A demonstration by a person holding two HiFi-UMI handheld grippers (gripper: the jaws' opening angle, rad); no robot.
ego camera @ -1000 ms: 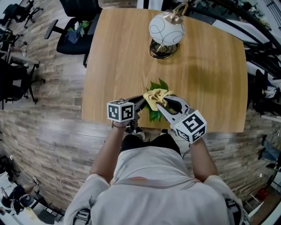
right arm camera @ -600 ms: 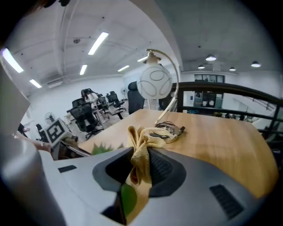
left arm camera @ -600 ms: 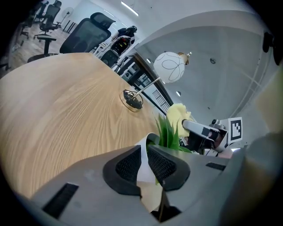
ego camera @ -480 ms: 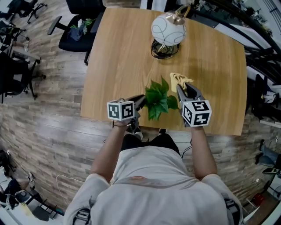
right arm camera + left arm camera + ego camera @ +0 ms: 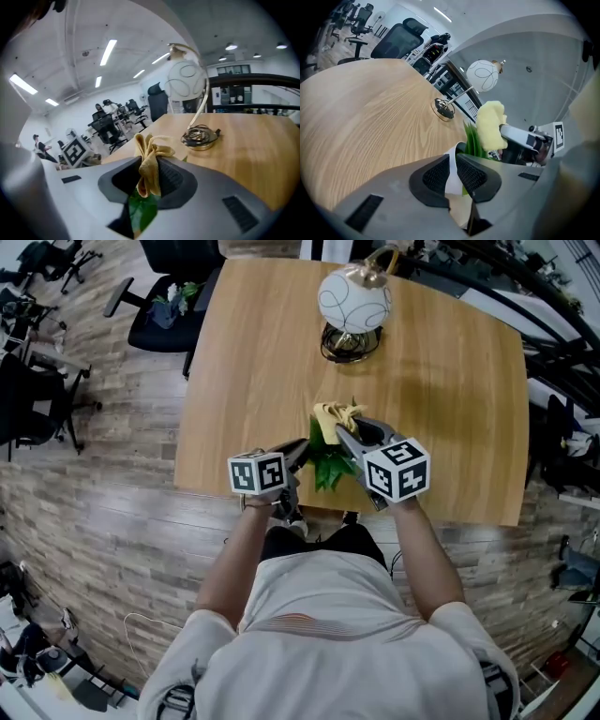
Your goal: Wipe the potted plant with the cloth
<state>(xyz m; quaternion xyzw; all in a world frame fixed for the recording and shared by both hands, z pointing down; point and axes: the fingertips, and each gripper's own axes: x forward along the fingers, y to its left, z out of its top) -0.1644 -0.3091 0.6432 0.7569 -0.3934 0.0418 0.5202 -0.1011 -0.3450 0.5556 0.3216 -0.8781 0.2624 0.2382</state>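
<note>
The pot [image 5: 452,171] rim is clamped by the left gripper [image 5: 302,454], its jaws just narrowed, steadying the plant [image 5: 326,468] at the table [image 5: 262,352] edge; cloth [image 5: 149,161] and leaf [image 5: 142,211] are pinched together in the right gripper's [image 5: 347,433] jaws for wiping.

Small potted plant [image 5: 328,463], green leaves in a white pot, standing near the tabletop's [image 5: 441,381] near edge, rim being pinched by the left tool [image 5: 302,452], crumpled yellow cloth [image 5: 335,414] being gripped by the right tool [image 5: 344,429], touching the leaves
</note>
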